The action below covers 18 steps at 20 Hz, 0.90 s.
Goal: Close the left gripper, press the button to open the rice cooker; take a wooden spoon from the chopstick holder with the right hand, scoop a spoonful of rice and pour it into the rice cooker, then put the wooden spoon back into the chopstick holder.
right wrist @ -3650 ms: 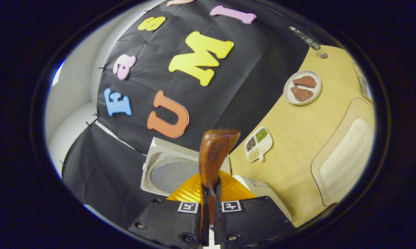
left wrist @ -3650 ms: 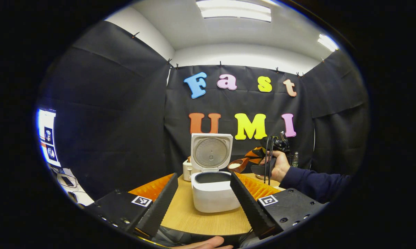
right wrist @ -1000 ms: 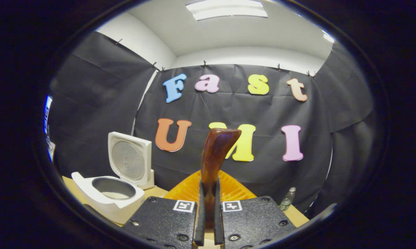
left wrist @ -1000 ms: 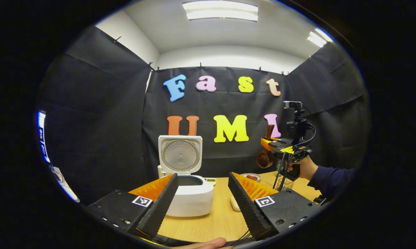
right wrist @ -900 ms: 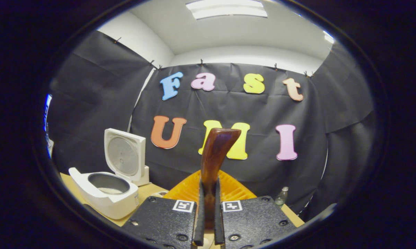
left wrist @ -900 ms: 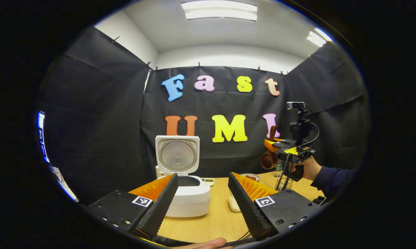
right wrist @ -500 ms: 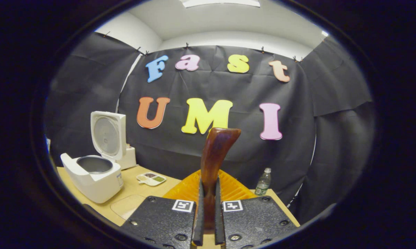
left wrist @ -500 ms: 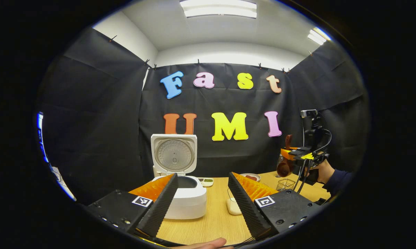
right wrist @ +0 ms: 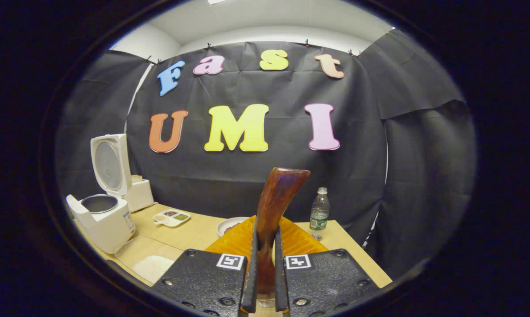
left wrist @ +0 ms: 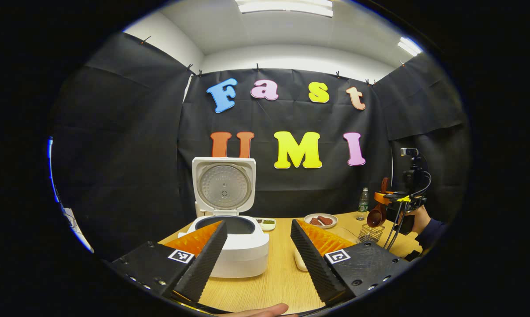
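Your right gripper (left wrist: 390,200) has carried the spoon (right wrist: 274,207) from cooker (left wrist: 238,246) to holder (left wrist: 370,233).
Right fingers clamp it, left gripper (left wrist: 258,246) gapes; a tilted spoon could catch the rim.

Left claw (left wrist: 258,253) gapes wide; right claw (right wrist: 263,246) is clamped tight, held level.

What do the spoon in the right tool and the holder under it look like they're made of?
The spoon looks like dark reddish-brown wood with a glossy finish: streaky grain and a sheen on its handle. The holder looks like thin metal wire mesh, since the table shows through its grid; it is too small to tell the finish.
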Tool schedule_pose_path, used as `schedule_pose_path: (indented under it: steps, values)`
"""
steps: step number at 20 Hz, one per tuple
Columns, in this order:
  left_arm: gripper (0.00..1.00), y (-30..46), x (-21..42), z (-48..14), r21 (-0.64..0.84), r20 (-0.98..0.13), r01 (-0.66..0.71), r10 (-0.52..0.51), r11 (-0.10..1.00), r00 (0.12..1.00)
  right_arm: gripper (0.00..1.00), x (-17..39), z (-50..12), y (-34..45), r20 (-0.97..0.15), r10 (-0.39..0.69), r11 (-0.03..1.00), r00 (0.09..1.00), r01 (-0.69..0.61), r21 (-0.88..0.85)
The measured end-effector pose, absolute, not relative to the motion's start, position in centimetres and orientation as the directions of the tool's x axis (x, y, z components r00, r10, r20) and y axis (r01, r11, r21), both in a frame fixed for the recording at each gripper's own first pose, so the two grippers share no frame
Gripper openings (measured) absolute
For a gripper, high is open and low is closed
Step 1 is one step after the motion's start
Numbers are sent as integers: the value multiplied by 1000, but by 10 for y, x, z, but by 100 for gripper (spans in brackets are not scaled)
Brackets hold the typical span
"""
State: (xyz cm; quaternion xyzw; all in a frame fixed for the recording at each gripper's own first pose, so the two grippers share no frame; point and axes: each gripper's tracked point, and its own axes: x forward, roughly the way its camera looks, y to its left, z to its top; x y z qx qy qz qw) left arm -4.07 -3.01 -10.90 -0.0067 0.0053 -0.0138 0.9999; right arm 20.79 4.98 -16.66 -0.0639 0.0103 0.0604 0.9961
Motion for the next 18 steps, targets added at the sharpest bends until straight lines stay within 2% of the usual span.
schedule_pose_path:
  steps: [4, 5, 6, 7, 8, 11, 13, 16, 17, 18]
  values:
    - [93, -21, -16, -106, -36, -26, 18, -19, 999, 999, 22, 226, -179, 38, -69, 111, 985, 991, -119, -128]
    - [93, -20, -8, -105, -34, -28, 16, -17, 999, 999, 25, 230, -179, 37, -78, 119, 985, 990, -127, -115]
    - [93, -17, 0, -103, -29, -32, 5, -6, 1000, 999, 30, 231, -177, 36, -89, 123, 986, 988, -132, -105]
    - [93, -11, 8, -99, -23, -31, -13, 13, 1000, 999, 56, 235, -172, 30, -77, 110, 987, 991, -118, -111]
    - [93, -6, 16, -95, -18, -32, -33, 32, 999, 999, 55, 236, -163, 22, -52, 81, 988, 995, -87, -129]
    - [93, -1, 41, -85, -25, -28, -53, 52, 998, 998, 83, 234, -140, 13, 18, 32, 983, 999, -28, -183]
    - [94, 2, 57, -85, -17, -37, -58, 57, 998, 998, 94, 228, -137, 11, 14, 17, 980, 1000, -14, -197]
    - [94, 9, 75, -79, -8, -35, -71, 70, 997, 997, 99, 215, -144, 9, -69, -20, 983, 997, 7, -182]
    - [94, 9, 80, -74, -13, -27, -66, 66, 998, 997, 96, 209, -139, 16, -74, -7, 986, 997, -5, -164]
    - [94, 11, 85, -71, -21, -23, -63, 63, 998, 998, 99, 203, -132, 22, -67, 3, 989, 998, -12, -145]
